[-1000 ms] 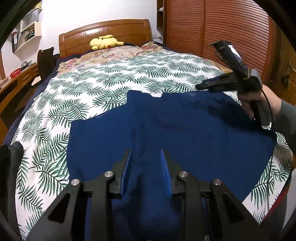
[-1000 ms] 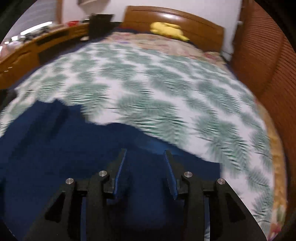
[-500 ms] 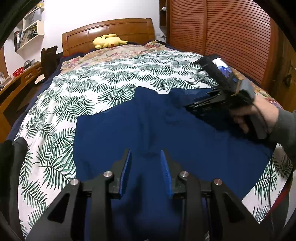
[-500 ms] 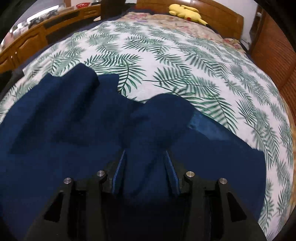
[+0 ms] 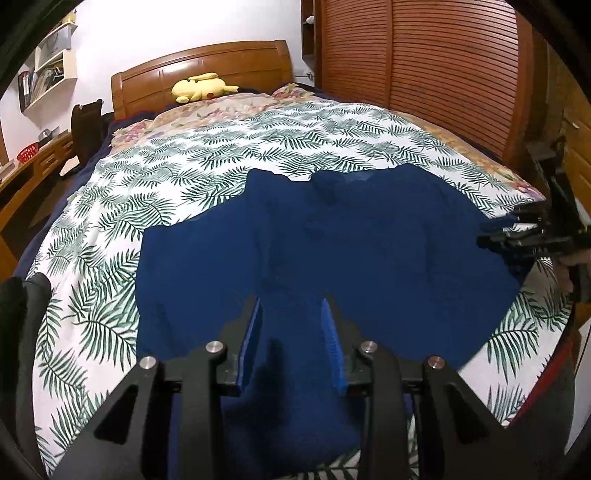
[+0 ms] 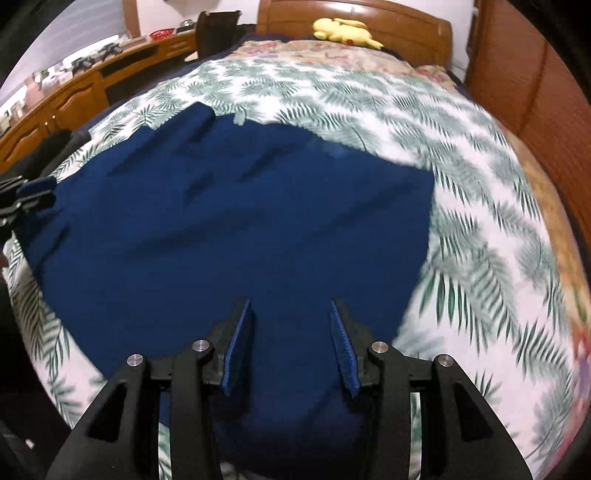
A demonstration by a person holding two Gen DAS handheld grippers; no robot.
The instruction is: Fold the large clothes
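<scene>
- Navy garment lies spread across the near half of the bed, on a white cover printed with green palm leaves; its near hem hangs toward you over the bed's foot.
- Your left tongs sit low over that near hem, blue pads apart, with cloth rising between them; you cannot tell from either view whether they pinch it.
- Your right tongs hover over the garment's right part, jaws spread wide, nothing clamped between the pads.
- In the left view your right tongs appear at the far right edge of the garment, just beside its corner.
- The garment's far edge is uneven, with two bumps near its middle; its left side runs straight, and bare leaf-print cover lies beyond on the left, right and far sides.
- A wooden headboard closes the far end, with a yellow plush toy resting before it on floral bedding.
- Slatted wooden doors stand close along the bed's right side.
- A wooden worktop with a red bowl and a dark chair line the left side.
</scene>
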